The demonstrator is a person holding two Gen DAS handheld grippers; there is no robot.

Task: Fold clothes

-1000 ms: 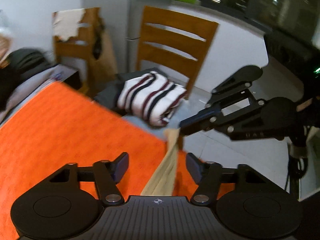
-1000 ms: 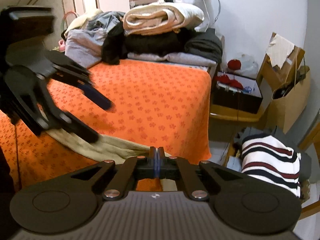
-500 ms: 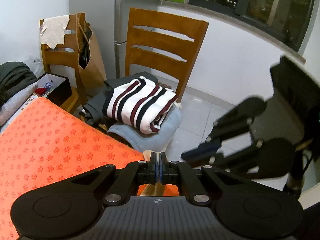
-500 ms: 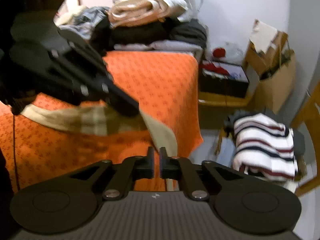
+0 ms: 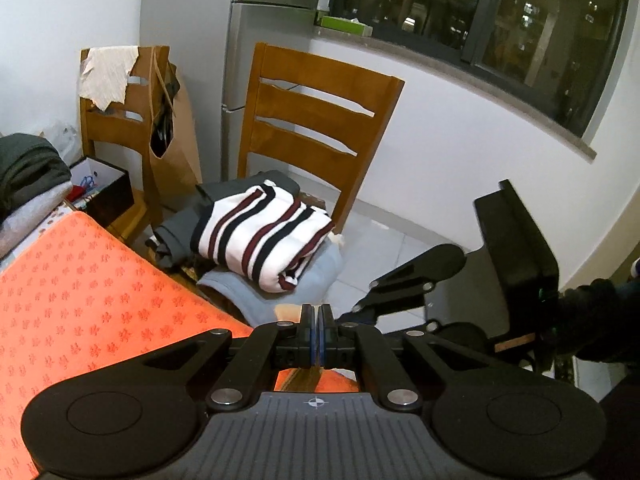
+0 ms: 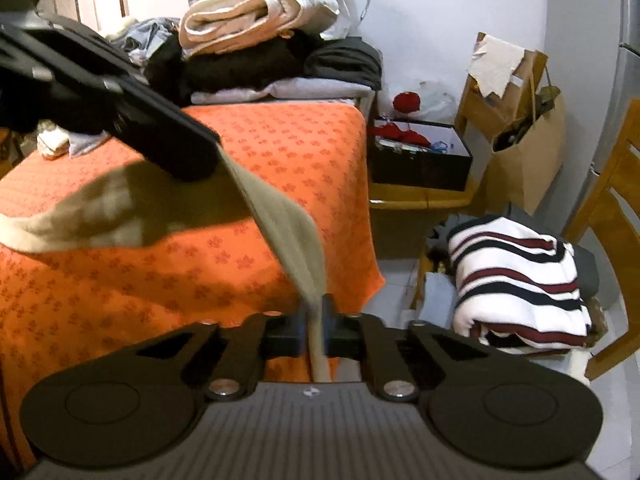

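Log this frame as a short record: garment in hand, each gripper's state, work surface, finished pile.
garment: beige cloth, lifted above the table, stretched between both grippers
left gripper: shut on the cloth
right gripper: shut on the cloth
surface: orange tablecloth
finished pile: striped sweater folded on wooden chair
background: stacked clothes at the table's far end

no readable text, labels, brand names or numbers on any surface in either view
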